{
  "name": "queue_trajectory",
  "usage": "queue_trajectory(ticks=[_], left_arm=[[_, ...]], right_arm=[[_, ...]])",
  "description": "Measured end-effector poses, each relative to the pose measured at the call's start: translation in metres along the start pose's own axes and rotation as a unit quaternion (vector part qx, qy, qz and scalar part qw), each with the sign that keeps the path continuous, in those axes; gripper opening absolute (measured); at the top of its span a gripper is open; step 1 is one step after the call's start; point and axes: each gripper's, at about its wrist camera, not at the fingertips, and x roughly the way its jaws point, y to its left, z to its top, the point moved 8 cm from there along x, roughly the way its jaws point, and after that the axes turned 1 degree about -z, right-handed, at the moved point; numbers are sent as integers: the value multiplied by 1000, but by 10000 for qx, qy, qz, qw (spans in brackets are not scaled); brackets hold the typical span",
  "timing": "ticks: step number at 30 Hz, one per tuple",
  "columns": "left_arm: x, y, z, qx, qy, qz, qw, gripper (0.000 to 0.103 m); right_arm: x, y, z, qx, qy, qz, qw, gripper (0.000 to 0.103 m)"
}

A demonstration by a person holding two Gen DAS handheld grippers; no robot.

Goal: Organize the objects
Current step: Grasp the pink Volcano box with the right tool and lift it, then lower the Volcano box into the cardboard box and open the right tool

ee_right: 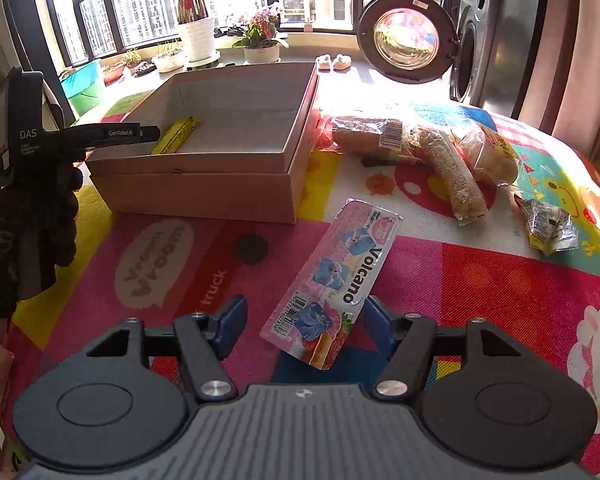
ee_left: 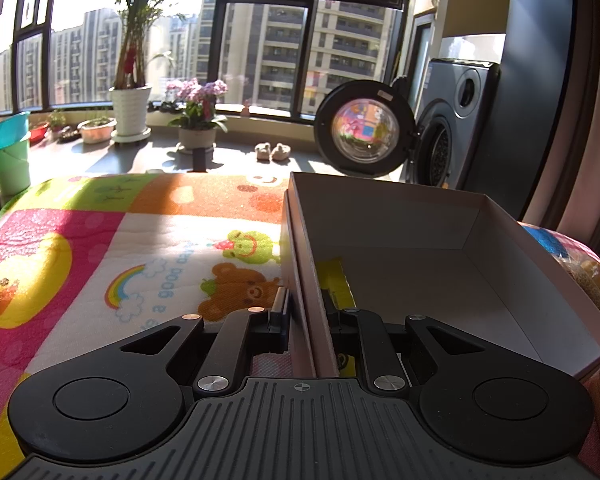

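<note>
An open cardboard box (ee_right: 196, 192) stands on the colourful play mat (ee_right: 480, 280), with a yellow packet (ee_right: 176, 134) lying inside it. My left gripper (ee_left: 304, 308) is shut on the box's left wall (ee_left: 300, 280); in the right wrist view the left gripper (ee_right: 150, 133) reaches in from the left over that rim. A pink "Volcano" snack packet (ee_right: 340, 264) lies flat on the mat in front of the box. My right gripper (ee_right: 305, 314) stands open over the packet's near end; the blue pads do not press on it.
Right of the box lie bagged bread (ee_right: 380, 136), a seeded roll (ee_right: 456, 176), a bun (ee_right: 488, 152) and a small yellow packet (ee_right: 548, 224). A washing machine with its door open (ee_right: 404, 36) and potted plants (ee_right: 196, 36) stand beyond. A gloved hand (ee_right: 28, 232) holds the left gripper.
</note>
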Motion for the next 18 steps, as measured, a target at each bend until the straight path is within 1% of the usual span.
queue_trajectory(ticks=[1, 4, 8, 9, 10, 12, 13, 15, 18], left_arm=[[0, 0, 0, 1, 1, 0, 10000, 16], [0, 0, 0, 5, 1, 3, 10000, 16], [-1, 0, 0, 5, 12, -7, 10000, 16], [-1, 0, 0, 2, 11, -8, 10000, 16], [-1, 0, 0, 0, 9, -8, 10000, 16], [-2, 0, 0, -8, 7, -14, 10000, 17], [-2, 0, 0, -14, 10, -20, 10000, 17], [-2, 0, 0, -15, 10, -17, 10000, 17], [-2, 0, 0, -14, -1, -3, 10000, 16]], right_arm=[[7, -4, 6, 118, 11, -135, 9998, 69], [24, -13, 17, 528, 98, -218, 9983, 70], [40, -18, 17, 680, 237, -284, 9970, 69], [42, -19, 16, 693, 292, -294, 9967, 63], [42, -20, 14, 691, 340, -338, 9965, 52], [38, -19, 12, 638, 379, -311, 9968, 45], [34, -16, 9, 652, 440, -227, 9966, 44], [22, -10, 5, 640, 466, -82, 9968, 44], [-12, 3, 1, 552, 352, 218, 9976, 44]])
